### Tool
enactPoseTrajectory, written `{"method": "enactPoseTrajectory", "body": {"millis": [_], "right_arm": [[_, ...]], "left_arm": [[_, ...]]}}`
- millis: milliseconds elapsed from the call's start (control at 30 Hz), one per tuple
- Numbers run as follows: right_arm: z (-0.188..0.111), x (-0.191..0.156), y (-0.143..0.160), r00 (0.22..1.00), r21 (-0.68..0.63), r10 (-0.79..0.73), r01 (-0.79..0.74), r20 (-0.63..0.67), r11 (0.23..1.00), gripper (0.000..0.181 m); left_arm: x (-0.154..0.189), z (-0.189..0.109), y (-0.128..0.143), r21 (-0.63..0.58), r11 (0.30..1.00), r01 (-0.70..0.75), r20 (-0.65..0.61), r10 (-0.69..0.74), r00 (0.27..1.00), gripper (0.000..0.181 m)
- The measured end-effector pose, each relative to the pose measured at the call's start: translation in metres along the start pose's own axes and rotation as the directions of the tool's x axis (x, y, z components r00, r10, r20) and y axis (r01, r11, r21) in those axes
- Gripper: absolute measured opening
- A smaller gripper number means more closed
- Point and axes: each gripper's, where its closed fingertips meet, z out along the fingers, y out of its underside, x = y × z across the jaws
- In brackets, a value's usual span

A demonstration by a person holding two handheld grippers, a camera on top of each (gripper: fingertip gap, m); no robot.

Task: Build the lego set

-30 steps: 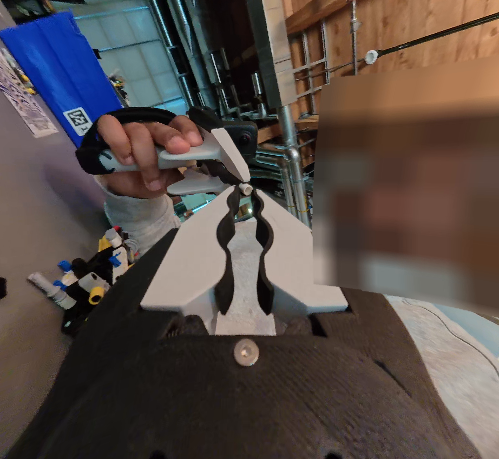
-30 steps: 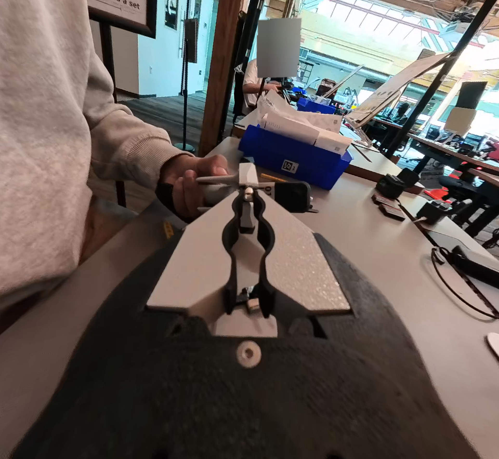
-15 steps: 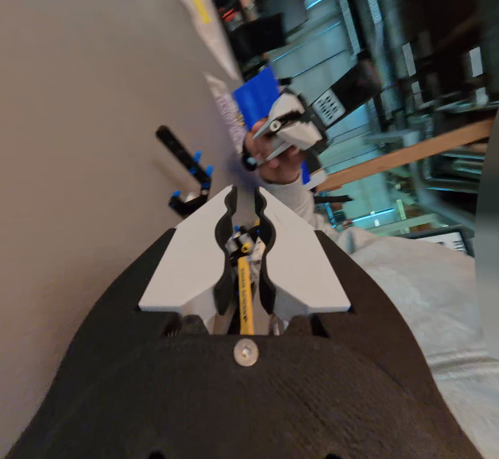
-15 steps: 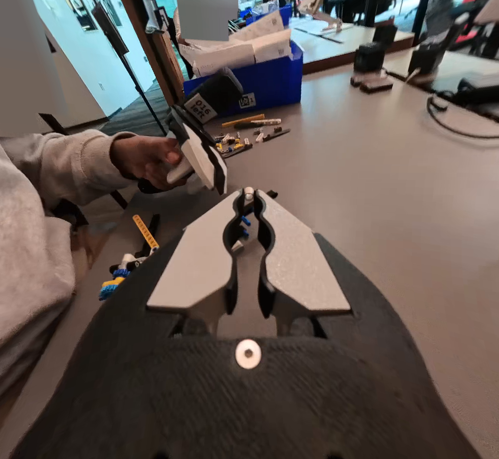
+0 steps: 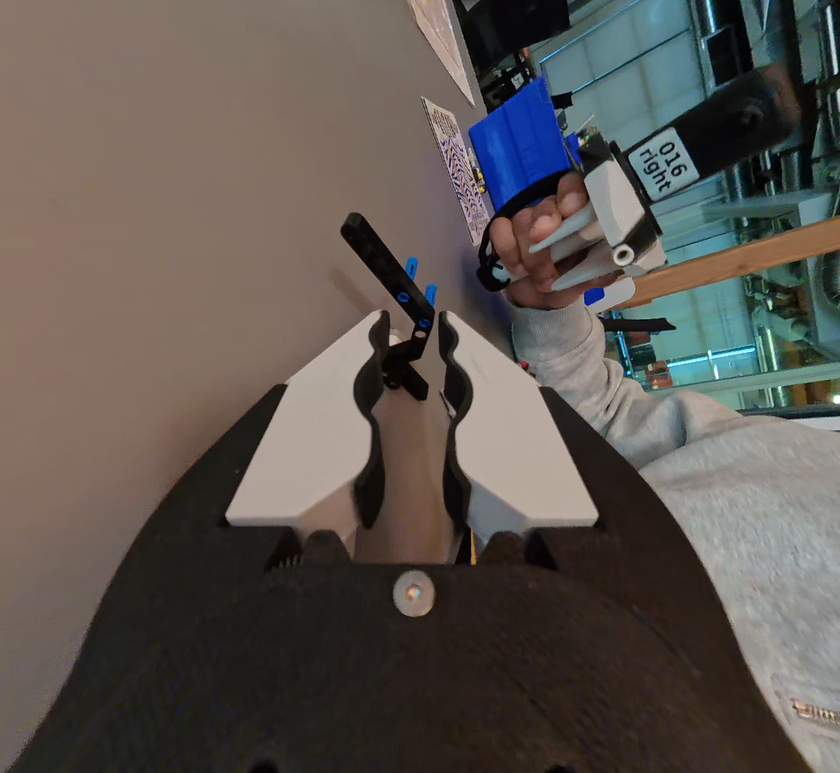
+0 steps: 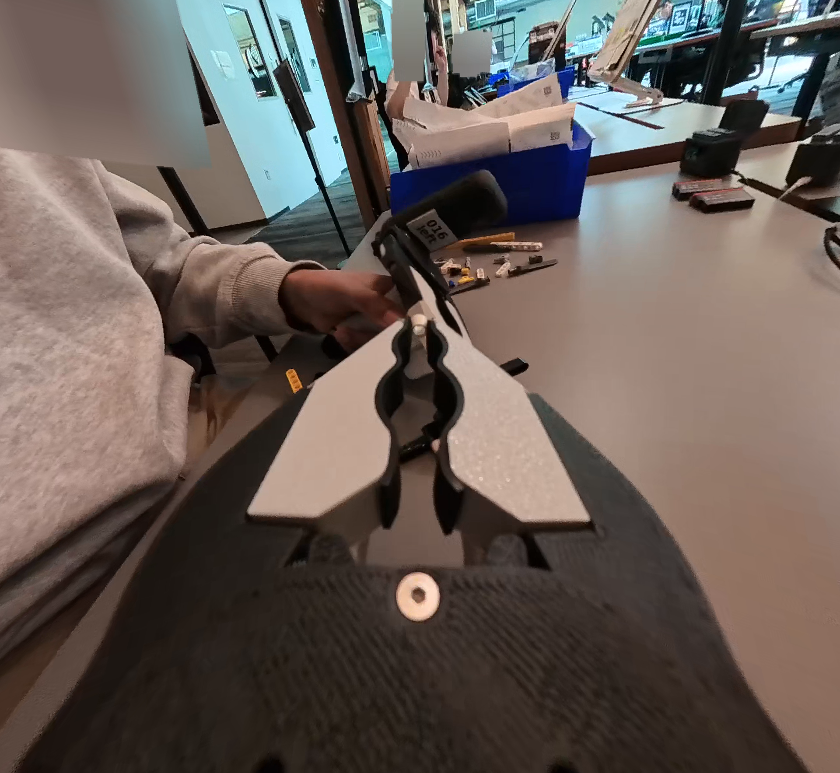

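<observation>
Since half a second ago my left gripper [image 5: 411, 326] has reached the black lego beam [image 5: 386, 265] on the grey table [image 5: 182, 160], jaws parted around its lower end (untouched). Right gripper [image 6: 419, 327] pinches a small white piece [image 6: 419, 322].

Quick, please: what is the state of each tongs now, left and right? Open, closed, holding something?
Left tongs: open, around the black beam with blue pins, not gripping it.
Right tongs: shut on a small white pin.

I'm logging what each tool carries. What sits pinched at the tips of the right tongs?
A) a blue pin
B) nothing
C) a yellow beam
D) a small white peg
D: the right tongs are closed on a small white peg at their tips.
</observation>
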Motion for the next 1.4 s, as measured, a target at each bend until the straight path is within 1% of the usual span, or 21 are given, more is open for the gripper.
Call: {"method": "enactPoseTrajectory", "body": {"millis": [133,233,433,533,700,767,867,1400], "right_arm": [[-0.001,0.001,-0.001,1.0,0.001,-0.004,0.004,-0.007,1.0,0.005],[0.0,0.007,0.007,0.999,-0.04,0.009,-0.011,-0.031,0.999,0.005],[-0.001,0.023,0.031,0.991,-0.14,0.107,-0.118,-0.081,0.983,0.004],[0.001,0.018,0.032,0.992,-0.145,0.111,-0.118,-0.056,0.982,0.005],[0.008,0.012,0.038,0.993,-0.164,0.119,-0.122,-0.025,0.979,0.004],[0.009,0.01,0.038,0.993,-0.165,0.117,-0.118,-0.016,0.979,0.004],[0.009,0.007,0.035,0.992,-0.148,0.124,-0.123,0.003,0.981,0.005],[0.009,0.003,0.037,0.989,-0.156,0.142,-0.135,0.033,0.978,0.005]], "left_arm": [[0.0,0.003,-0.004,0.011,1.0,0.029,-0.027,-0.029,0.999,0.014],[0.003,0.004,-0.004,0.005,0.999,0.047,-0.058,-0.047,0.997,0.012],[0.022,-0.002,-0.012,0.048,0.994,0.1,-0.222,-0.086,0.971,0.005],[0.03,-0.006,-0.014,0.063,0.994,0.092,-0.282,-0.071,0.957,0.005],[0.047,-0.01,-0.013,0.087,0.996,0.021,-0.367,0.013,0.93,0.005],[0.051,-0.01,-0.011,0.091,0.996,-0.007,-0.383,0.041,0.923,0.005],[0.052,-0.009,-0.01,0.092,0.995,-0.03,-0.375,0.063,0.925,0.005],[0.052,-0.007,-0.007,0.078,0.996,-0.053,-0.364,0.078,0.928,0.005]]}}
